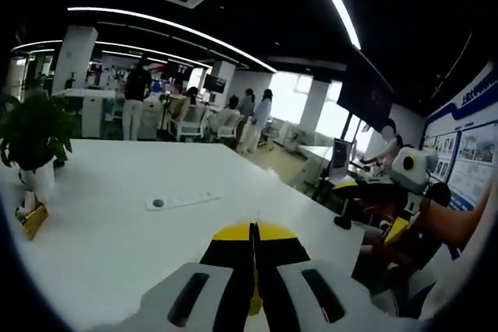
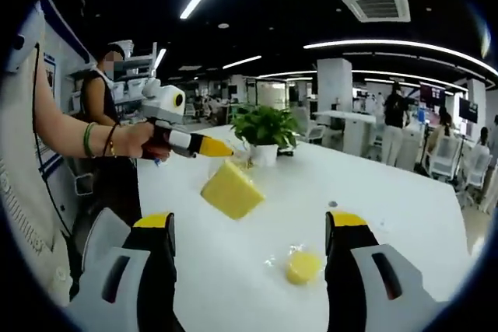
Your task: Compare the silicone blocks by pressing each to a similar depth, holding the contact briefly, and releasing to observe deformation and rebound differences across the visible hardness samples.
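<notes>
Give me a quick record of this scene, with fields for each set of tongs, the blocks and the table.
left tongs: shut, tips together
right tongs: open, jaws wide apart
large yellow block: tilted, by the left tongs' tip; contact unclear
small yellow piece: on the table, ahead between the right jaws
table: white
potted plant: beyond the block

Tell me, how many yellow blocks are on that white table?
2: a large yellow wedge-shaped silicone block mid-table, and a small round yellow silicone block nearer, between the open right tongs. Others may be hidden.
</notes>
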